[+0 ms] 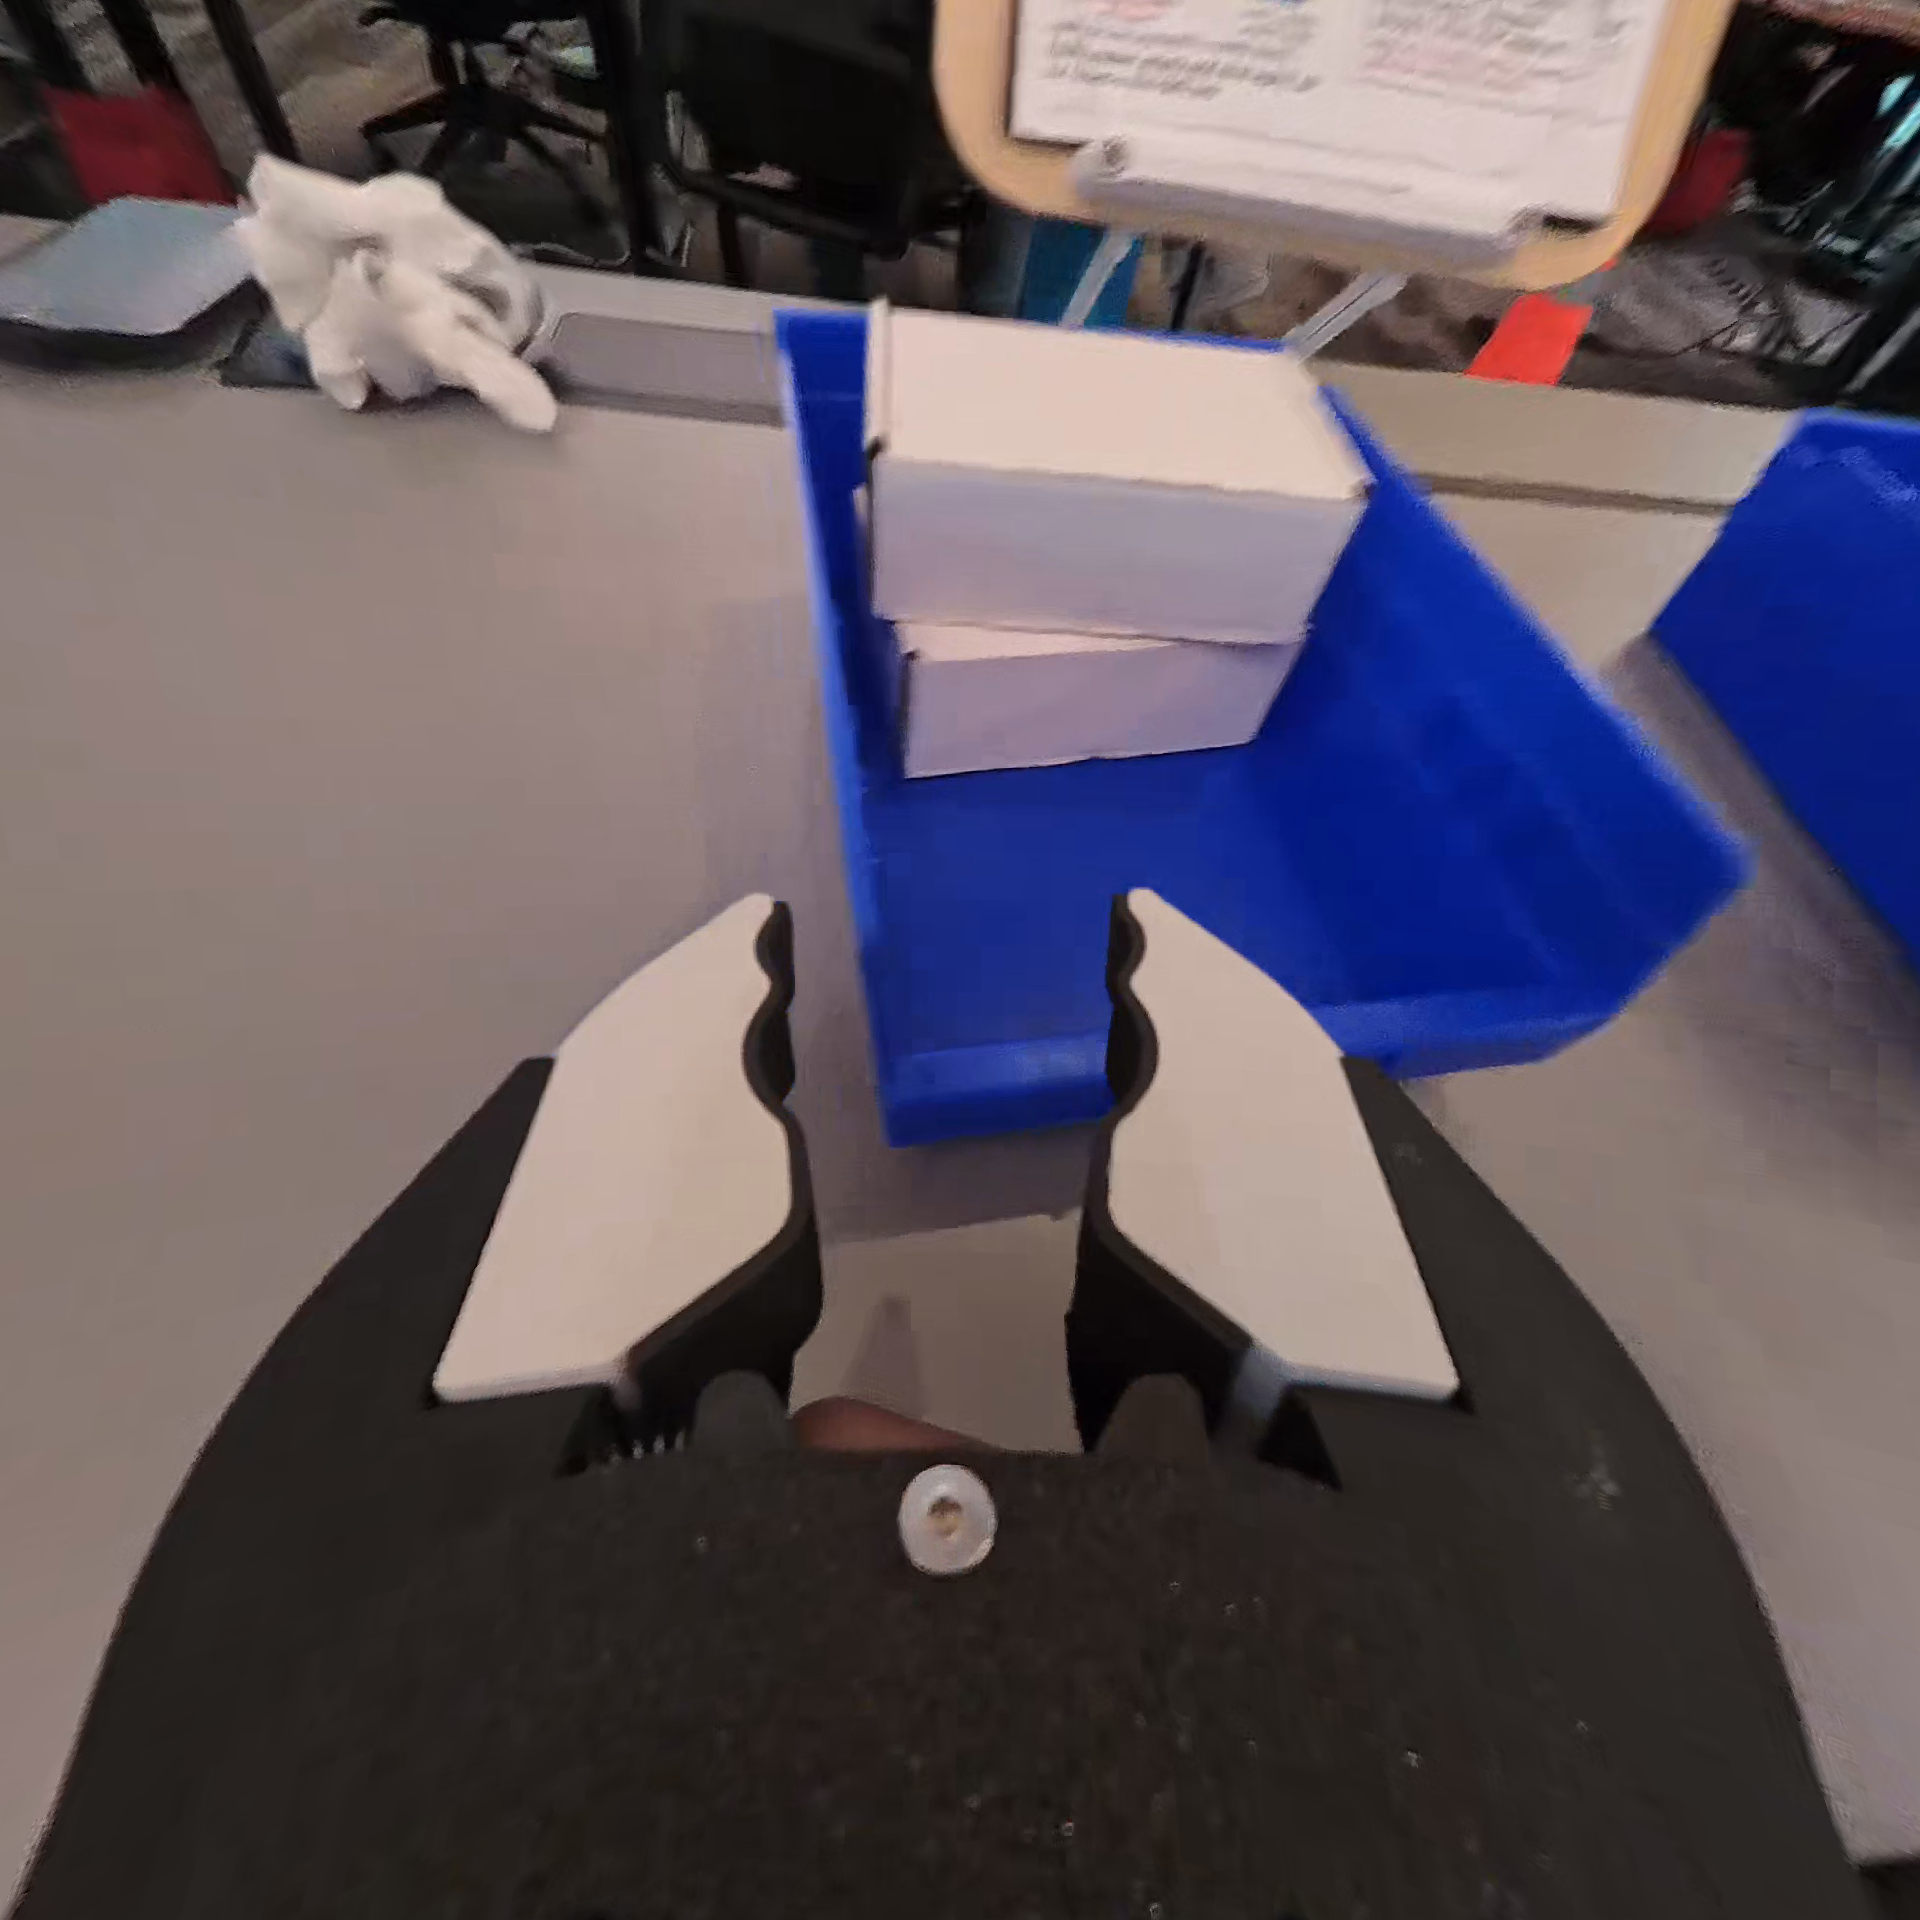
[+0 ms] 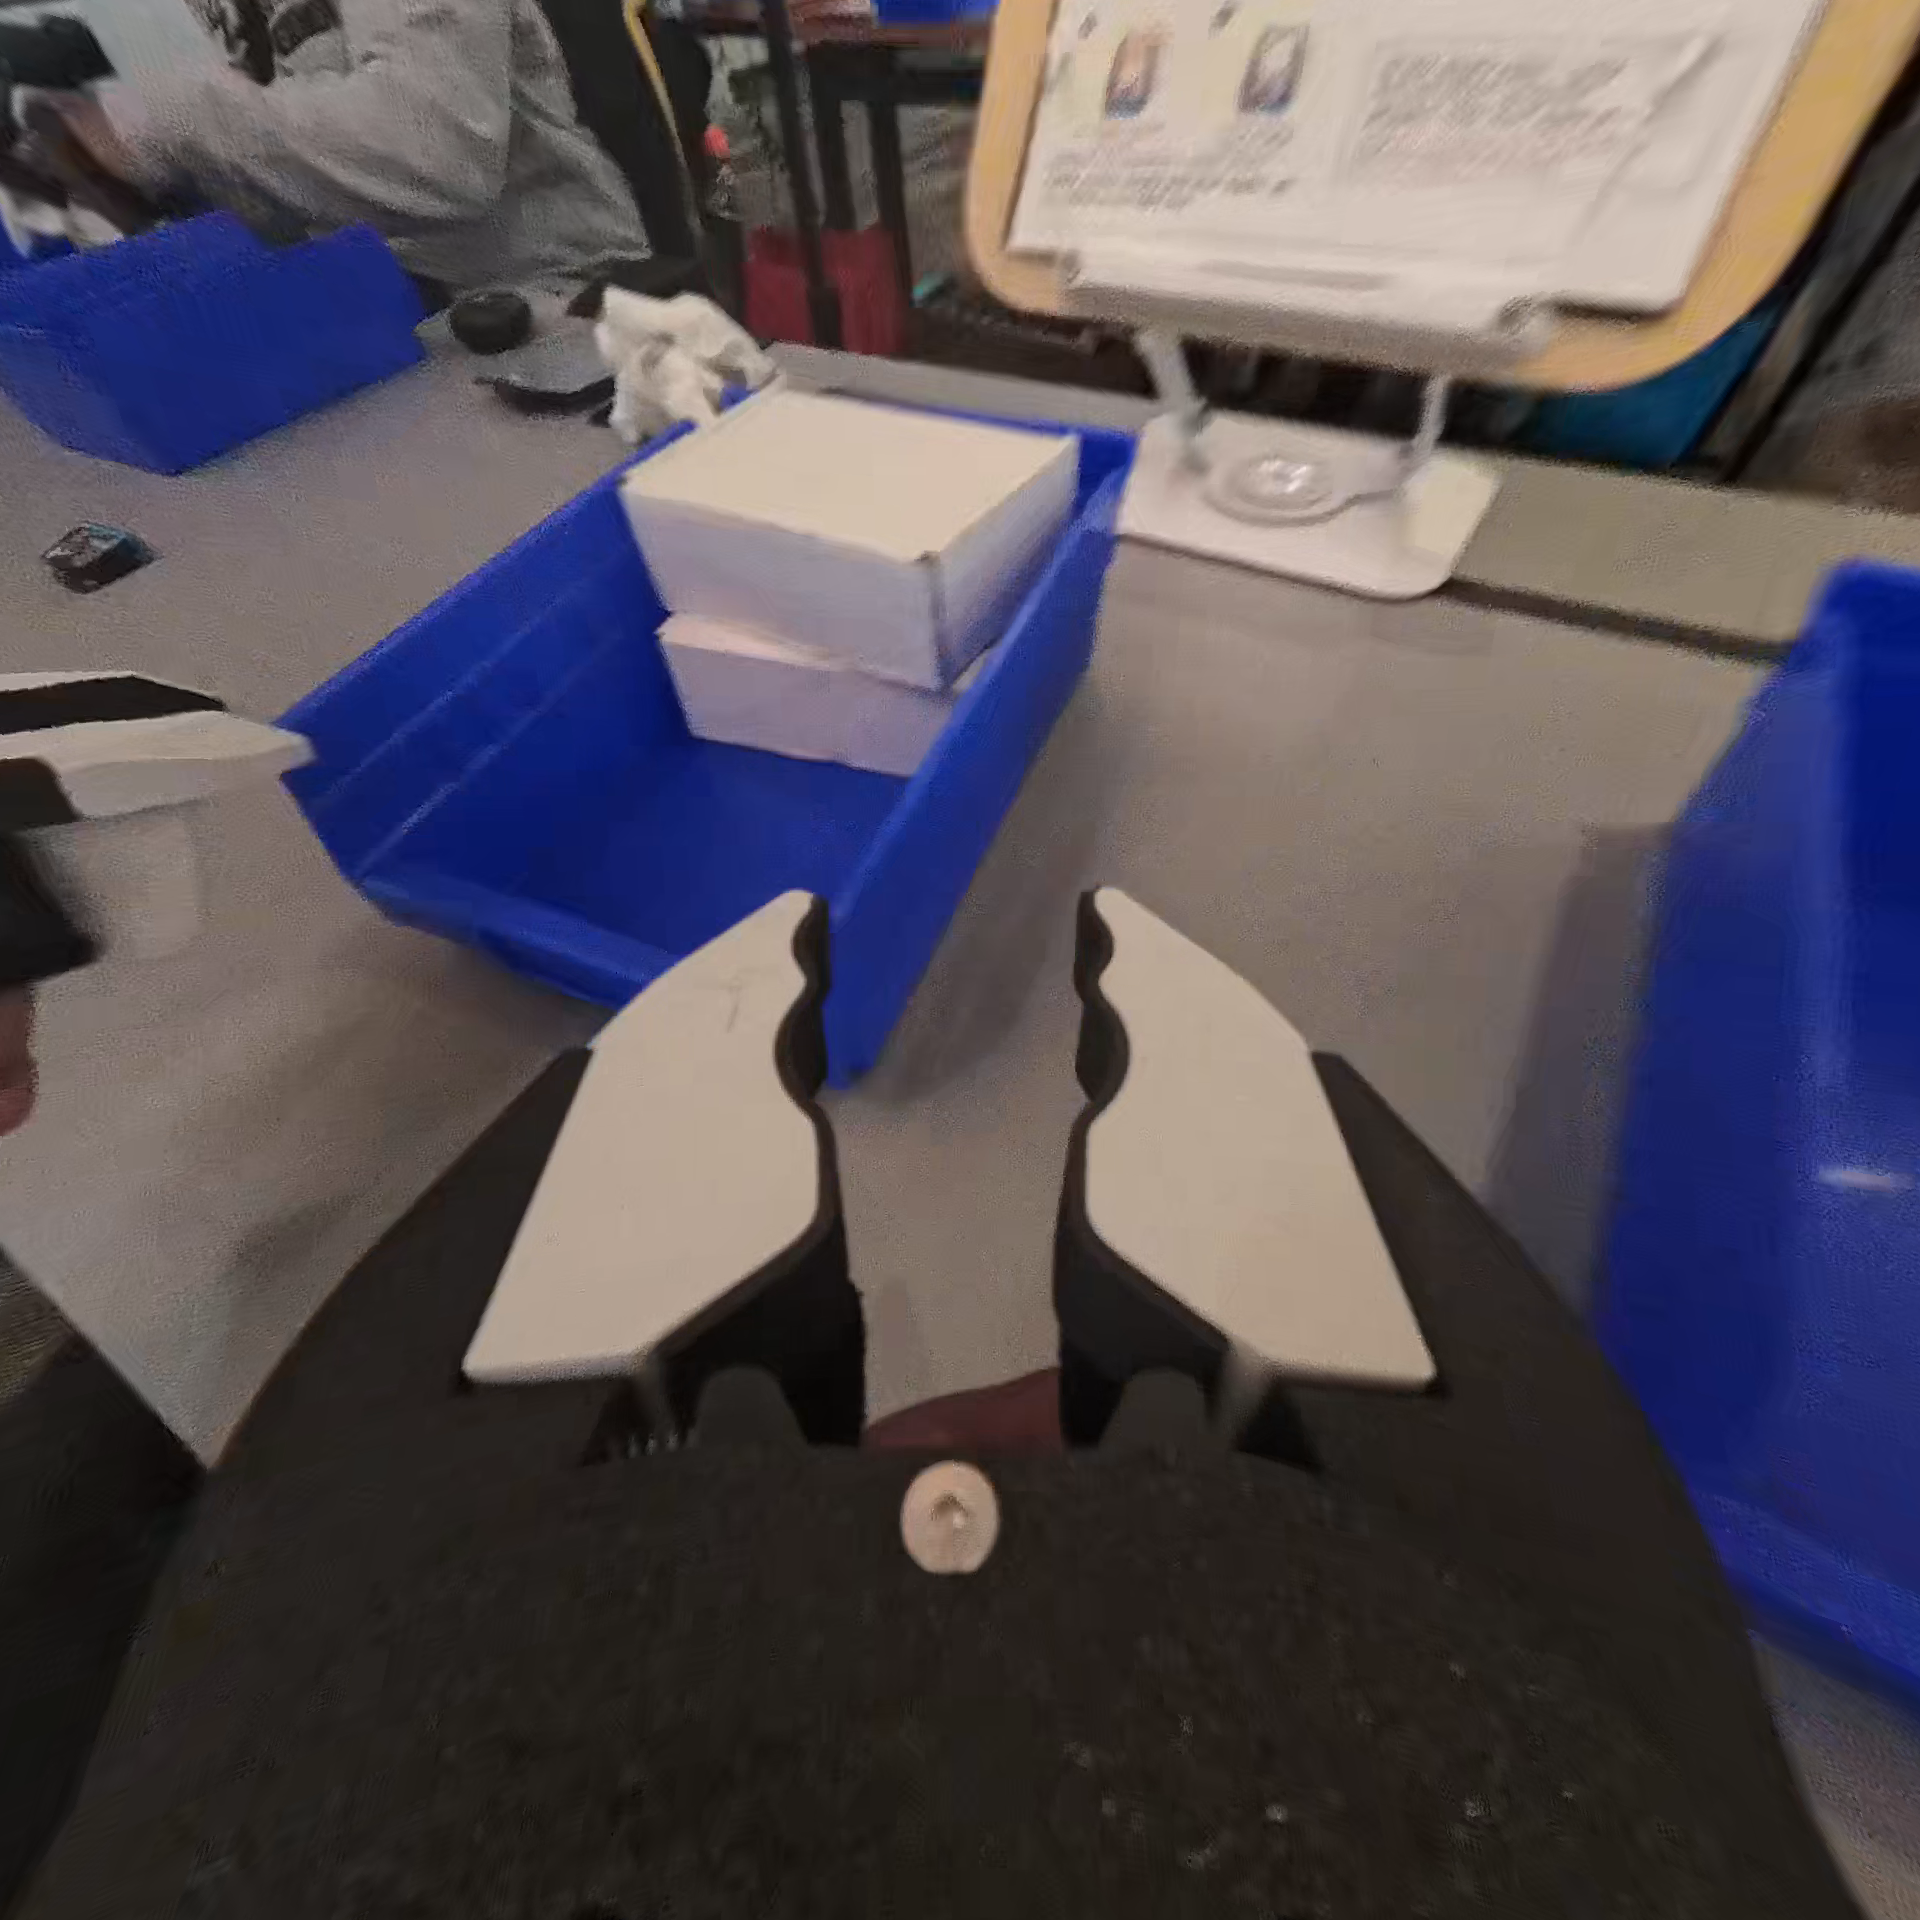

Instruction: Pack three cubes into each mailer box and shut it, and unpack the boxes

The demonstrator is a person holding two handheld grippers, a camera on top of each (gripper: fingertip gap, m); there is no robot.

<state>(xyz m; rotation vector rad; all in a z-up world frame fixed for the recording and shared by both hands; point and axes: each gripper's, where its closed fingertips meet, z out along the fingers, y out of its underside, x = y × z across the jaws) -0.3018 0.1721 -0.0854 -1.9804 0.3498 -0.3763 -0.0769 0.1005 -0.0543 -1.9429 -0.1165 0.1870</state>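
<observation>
Two closed white mailer boxes are stacked at the far end of a blue bin (image 1: pixel 1455 831). The top box (image 1: pixel 1101 488) sits a little askew on the lower box (image 1: pixel 1081 707). In the right wrist view the same bin (image 2: pixel 540 790) holds the top box (image 2: pixel 852 520) and the lower box (image 2: pixel 800 707). My left gripper (image 1: pixel 951 914) is open and empty, just short of the bin's near wall. My right gripper (image 2: pixel 951 914) is open and empty, by the bin's near right corner. The left gripper's fingers (image 2: pixel 156 748) show at the left edge of the right wrist view. No cubes are visible.
A second blue bin (image 1: pixel 1829 644) stands to the right, also in the right wrist view (image 2: pixel 1787 1143). A third blue bin (image 2: pixel 197 332) is far left. A crumpled white cloth (image 1: pixel 395 291) lies at the table's back. A clipboard on a white stand (image 2: pixel 1351 208) stands behind the bin.
</observation>
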